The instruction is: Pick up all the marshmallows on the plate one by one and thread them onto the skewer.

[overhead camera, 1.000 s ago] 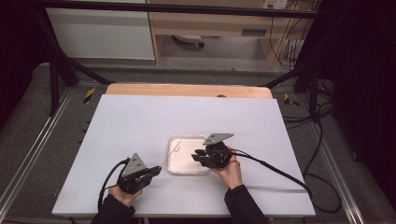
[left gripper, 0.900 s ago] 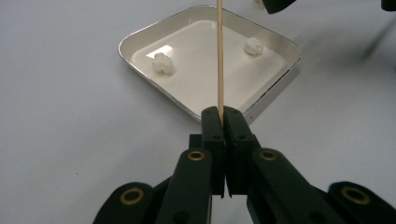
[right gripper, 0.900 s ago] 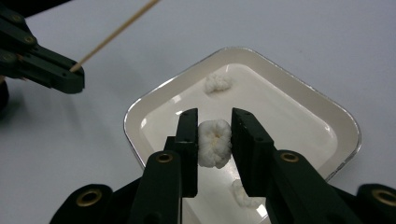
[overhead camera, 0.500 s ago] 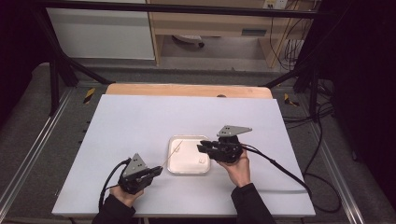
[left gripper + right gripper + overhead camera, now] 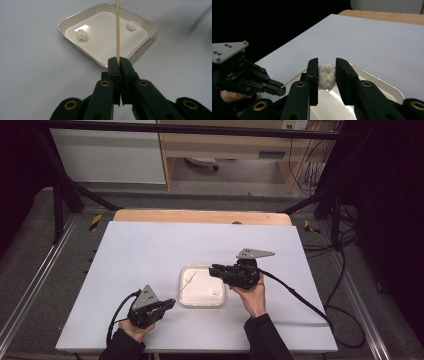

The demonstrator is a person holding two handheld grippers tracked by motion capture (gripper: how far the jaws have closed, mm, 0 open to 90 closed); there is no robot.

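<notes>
Threading could fail: the stick (image 5: 117, 30) clamped in the closed left gripper (image 5: 119, 62) may snap or miss the soft white lump (image 5: 326, 76) squeezed between the right gripper (image 5: 326, 75) jaws above the tray (image 5: 384, 82).

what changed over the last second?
The right gripper moved right and up off the middle of the tray toward its far right edge, jaws shut on a white puff. The left gripper stayed put, still clamping the skewer; the tray didn't move.
</notes>
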